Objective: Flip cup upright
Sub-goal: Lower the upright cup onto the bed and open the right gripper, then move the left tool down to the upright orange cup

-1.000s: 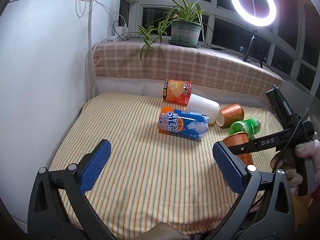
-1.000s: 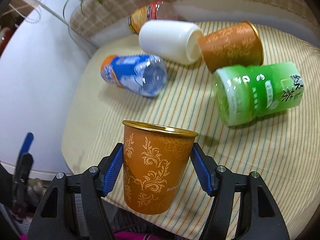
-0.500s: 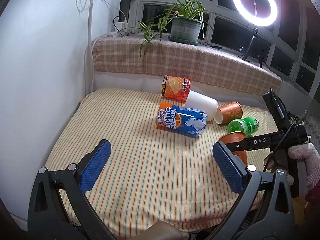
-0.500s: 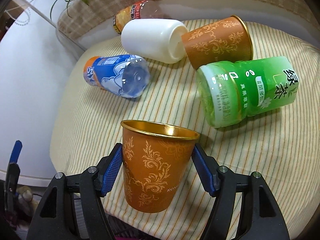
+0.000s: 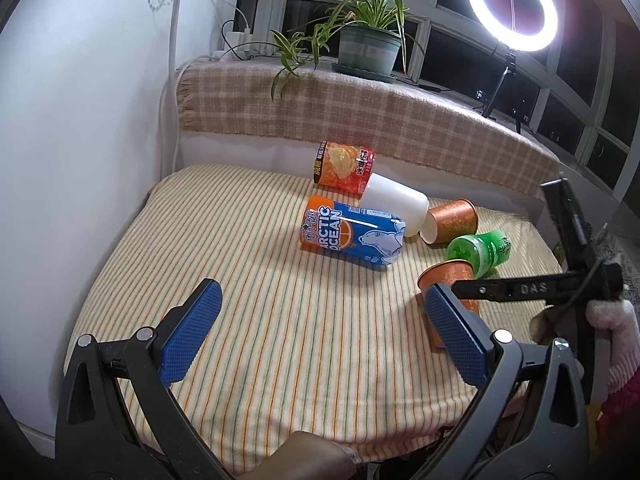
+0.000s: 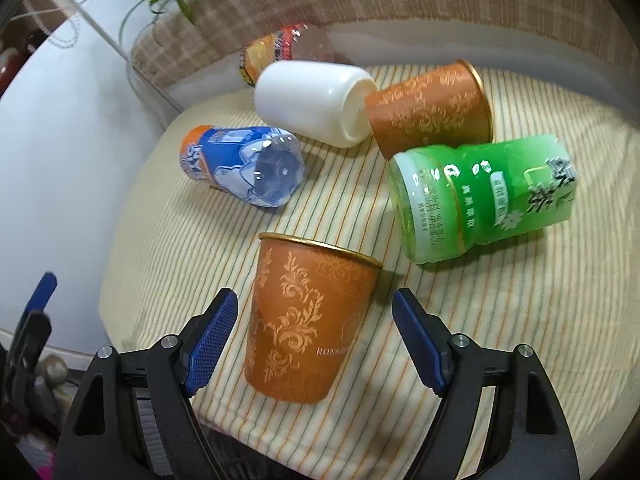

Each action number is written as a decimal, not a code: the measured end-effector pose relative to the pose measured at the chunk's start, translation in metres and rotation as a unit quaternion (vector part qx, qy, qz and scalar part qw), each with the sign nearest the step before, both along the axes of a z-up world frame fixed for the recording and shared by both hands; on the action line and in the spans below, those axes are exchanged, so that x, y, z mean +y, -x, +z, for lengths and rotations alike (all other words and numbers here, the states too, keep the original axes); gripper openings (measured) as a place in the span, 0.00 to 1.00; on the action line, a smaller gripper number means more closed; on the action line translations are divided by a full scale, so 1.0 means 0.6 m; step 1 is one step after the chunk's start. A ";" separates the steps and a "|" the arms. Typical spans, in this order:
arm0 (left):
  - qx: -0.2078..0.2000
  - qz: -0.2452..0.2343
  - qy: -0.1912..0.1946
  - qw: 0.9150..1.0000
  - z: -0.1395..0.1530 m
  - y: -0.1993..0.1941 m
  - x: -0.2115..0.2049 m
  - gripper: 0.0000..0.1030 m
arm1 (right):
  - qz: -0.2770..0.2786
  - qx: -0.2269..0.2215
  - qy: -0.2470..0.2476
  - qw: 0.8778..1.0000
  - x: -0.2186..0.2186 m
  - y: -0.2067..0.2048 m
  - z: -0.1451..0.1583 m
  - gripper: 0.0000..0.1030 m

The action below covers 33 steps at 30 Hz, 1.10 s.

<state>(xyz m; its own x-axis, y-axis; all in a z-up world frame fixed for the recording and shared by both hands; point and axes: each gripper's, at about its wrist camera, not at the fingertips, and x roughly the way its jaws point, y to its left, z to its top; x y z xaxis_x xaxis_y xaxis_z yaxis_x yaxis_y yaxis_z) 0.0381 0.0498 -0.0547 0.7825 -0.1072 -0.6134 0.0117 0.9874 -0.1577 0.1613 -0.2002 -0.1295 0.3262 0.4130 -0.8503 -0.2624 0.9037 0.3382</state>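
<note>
One orange cup [image 6: 310,322] stands upright between parted right hand-held gripper [image 6: 314,338] fingers.

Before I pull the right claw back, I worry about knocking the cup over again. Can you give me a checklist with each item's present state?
1. Orange cup standing mouth up on the striped cloth: ok.
2. Right claw open, pads clear of the cup on both sides: ok.
3. Cup base fully on the cloth, back from the near edge: ok, though it sits close to that edge.
4. Green bottle apart from the cup: ok, gap visible.
5. Left claw open and empty, away from the cup: ok.
6. Cup perfectly level: cannot tell through the fisheye.
</note>
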 end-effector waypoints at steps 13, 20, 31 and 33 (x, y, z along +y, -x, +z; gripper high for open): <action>0.019 -0.039 0.017 0.999 -0.006 -0.027 -0.041 1.00 | -0.041 -0.112 0.037 0.992 -0.065 0.088 0.067 0.77; 0.049 -0.073 0.054 0.995 -0.016 -0.056 -0.061 1.00 | -0.074 -0.150 0.067 0.984 -0.097 0.137 0.078 0.77; 0.140 -0.118 0.145 0.972 -0.061 -0.131 -0.101 1.00 | -0.119 -0.174 0.097 0.973 -0.140 0.191 0.078 0.77; 0.155 -0.126 0.156 0.967 -0.069 -0.144 -0.108 1.00 | -0.127 -0.177 0.097 0.971 -0.147 0.198 0.079 0.77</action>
<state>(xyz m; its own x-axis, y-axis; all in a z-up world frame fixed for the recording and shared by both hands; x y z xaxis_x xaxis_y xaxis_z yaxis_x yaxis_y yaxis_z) 0.1246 -0.0147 -0.0962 0.4908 -0.4878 -0.7219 0.1503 0.8635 -0.4814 0.0428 -0.2882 -0.0823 0.6832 0.1236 -0.7197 -0.0916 0.9923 0.0835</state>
